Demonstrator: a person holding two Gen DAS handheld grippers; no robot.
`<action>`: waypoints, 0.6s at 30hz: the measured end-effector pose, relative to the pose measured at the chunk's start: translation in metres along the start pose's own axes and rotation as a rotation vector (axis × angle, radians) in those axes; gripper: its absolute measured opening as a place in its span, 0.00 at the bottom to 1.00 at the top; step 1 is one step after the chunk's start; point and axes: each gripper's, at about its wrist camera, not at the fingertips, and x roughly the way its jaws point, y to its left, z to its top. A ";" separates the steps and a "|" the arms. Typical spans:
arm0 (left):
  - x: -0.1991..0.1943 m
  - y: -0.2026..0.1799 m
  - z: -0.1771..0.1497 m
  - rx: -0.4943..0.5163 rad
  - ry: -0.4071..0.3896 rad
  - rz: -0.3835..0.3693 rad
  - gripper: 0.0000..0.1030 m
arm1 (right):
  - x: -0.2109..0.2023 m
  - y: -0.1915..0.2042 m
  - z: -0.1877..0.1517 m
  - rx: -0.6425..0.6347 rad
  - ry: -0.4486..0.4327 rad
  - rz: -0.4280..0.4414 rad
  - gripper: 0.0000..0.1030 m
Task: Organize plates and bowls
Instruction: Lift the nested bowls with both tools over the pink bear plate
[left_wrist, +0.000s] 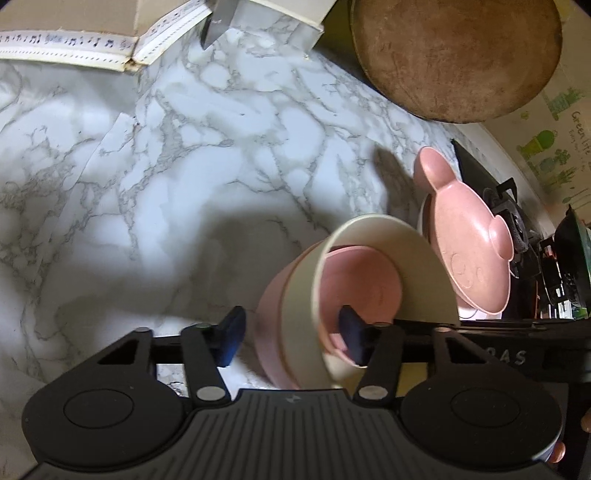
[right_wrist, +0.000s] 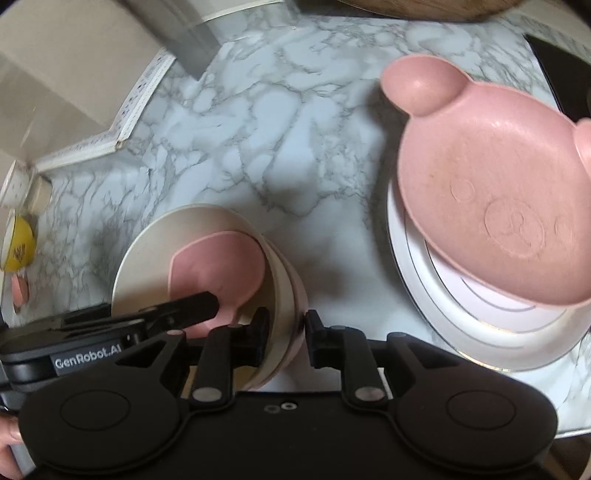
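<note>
A stack of nested bowls, cream (left_wrist: 424, 273) and pink (left_wrist: 354, 273), is tilted over the marble counter. My left gripper (left_wrist: 293, 338) is open, one finger outside the stack's left wall, the other inside the inner pink bowl. In the right wrist view my right gripper (right_wrist: 286, 338) is shut on the stack's rim (right_wrist: 284, 288), one finger inside and one outside. The left gripper's finger (right_wrist: 184, 306) reaches into the pink bowl (right_wrist: 221, 266). A pink bear-shaped plate (right_wrist: 491, 206) lies on white plates (right_wrist: 436, 306) to the right; it also shows in the left wrist view (left_wrist: 469, 243).
A round brown board (left_wrist: 454, 55) leans at the back. A gas stove (left_wrist: 517, 221) stands at the right edge. A cardboard box with a music-note border (left_wrist: 74, 40) sits at the back left. A yellow bowl (right_wrist: 18, 243) and small cups (right_wrist: 26, 188) are at the far left.
</note>
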 end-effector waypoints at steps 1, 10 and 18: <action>0.000 -0.001 0.000 0.002 -0.002 0.004 0.45 | 0.000 0.003 0.000 -0.016 0.005 -0.011 0.19; -0.003 -0.005 0.000 -0.003 -0.018 0.014 0.39 | 0.000 -0.007 0.002 0.018 0.039 -0.001 0.19; -0.011 -0.015 -0.004 -0.019 -0.041 0.018 0.36 | -0.009 -0.008 -0.004 -0.014 -0.020 -0.009 0.18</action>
